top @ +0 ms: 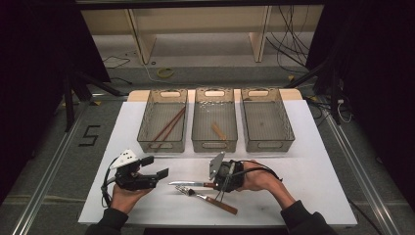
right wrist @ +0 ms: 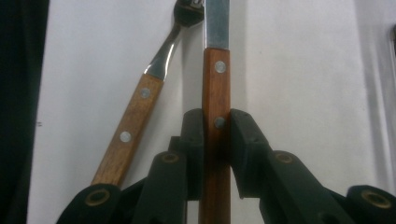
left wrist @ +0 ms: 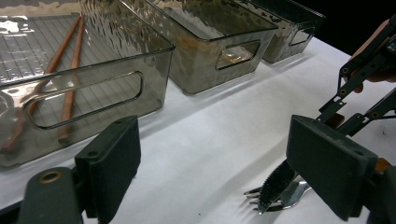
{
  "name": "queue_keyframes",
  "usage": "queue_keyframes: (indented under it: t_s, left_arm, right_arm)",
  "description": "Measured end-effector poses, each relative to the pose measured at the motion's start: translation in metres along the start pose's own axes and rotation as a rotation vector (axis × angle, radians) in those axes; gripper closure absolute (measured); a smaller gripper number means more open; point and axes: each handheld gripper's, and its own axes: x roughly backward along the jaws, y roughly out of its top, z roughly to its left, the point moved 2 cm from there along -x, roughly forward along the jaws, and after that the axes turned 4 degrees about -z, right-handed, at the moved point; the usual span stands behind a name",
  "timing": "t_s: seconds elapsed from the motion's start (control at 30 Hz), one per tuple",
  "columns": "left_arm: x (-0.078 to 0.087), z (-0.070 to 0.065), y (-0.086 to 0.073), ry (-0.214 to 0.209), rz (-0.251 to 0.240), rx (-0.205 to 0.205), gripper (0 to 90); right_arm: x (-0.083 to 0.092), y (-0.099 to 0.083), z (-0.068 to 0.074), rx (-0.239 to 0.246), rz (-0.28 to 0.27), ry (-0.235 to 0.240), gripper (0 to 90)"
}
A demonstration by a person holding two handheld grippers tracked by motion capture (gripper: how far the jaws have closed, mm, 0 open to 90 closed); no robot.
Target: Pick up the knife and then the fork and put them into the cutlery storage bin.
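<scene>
High view: white bench (top: 313,147) with three clear bins across the back. Left bin (top: 146,113) holds two chopsticks (top: 169,125) lying diagonally, middle bin (top: 214,100) holds a small wooden piece (top: 218,131), too small to identify, and the right bin (top: 268,100) is beside it. Only writing visible: a "5" (top: 89,135) taped on the floor left of the bench. No brands or labels readable on the cutlery.

Right gripper (top: 218,185) sits front centre, jaws clamped on the wooden handle of the knife (top: 188,184). Knife long axis runs left-right along the bench, blade tip pointing left, toward the left gripper (top: 155,169). Fork (top: 208,196) lies just in front of the knife on the bench, diagonal, tines up-left near the knife blade, handle end toward the front right.

Left gripper view: jaws stand wide apart, nothing between them, held above the bench. Serrated knife (left wrist: 275,184) tip and fork (left wrist: 285,196) tines show near the right jaw, knife tip overlapping the tines. Chopsticks (left wrist: 65,70) are in the nearest bin (left wrist: 154,84).

Right gripper view: jaws closed on the knife (right wrist: 216,93) handle at the lower rivet, pads on both sides. Handle runs straight up the frame, blade pointing away from the camera. Fork (right wrist: 140,116) lies to its left, angled, head converging toward the blade.
</scene>
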Motion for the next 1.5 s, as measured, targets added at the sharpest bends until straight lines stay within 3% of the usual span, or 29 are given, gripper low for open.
queue_keyframes:
  t_s: [0.3, 0.57, 0.93, 1.27, 1.5]
  left_arm:
    - [0.001, 0.0, 0.0, 0.006, -0.01, 0.007, 17.5]
    - [0.001, 0.0, 0.0, 0.005, -0.01, 0.007, 17.5]
    - [0.0, 0.001, 0.0, 0.005, -0.008, 0.004, 17.5]
    - [0.001, 0.001, 0.0, 0.006, -0.008, 0.006, 17.5]
    - [0.0, 0.001, 0.0, 0.004, -0.007, 0.006, 17.5]
  right_arm:
    - [0.007, -0.007, -0.009, -0.049, -0.08, -0.017, 77.2]
    - [0.028, -0.015, -0.021, -0.199, -0.203, -0.058, 77.2]
    - [0.062, -0.033, -0.042, -0.372, -0.361, -0.158, 77.2]
    - [0.095, -0.054, -0.06, -0.497, -0.471, -0.241, 77.2]
    - [0.114, -0.071, -0.069, -0.546, -0.526, -0.287, 77.2]
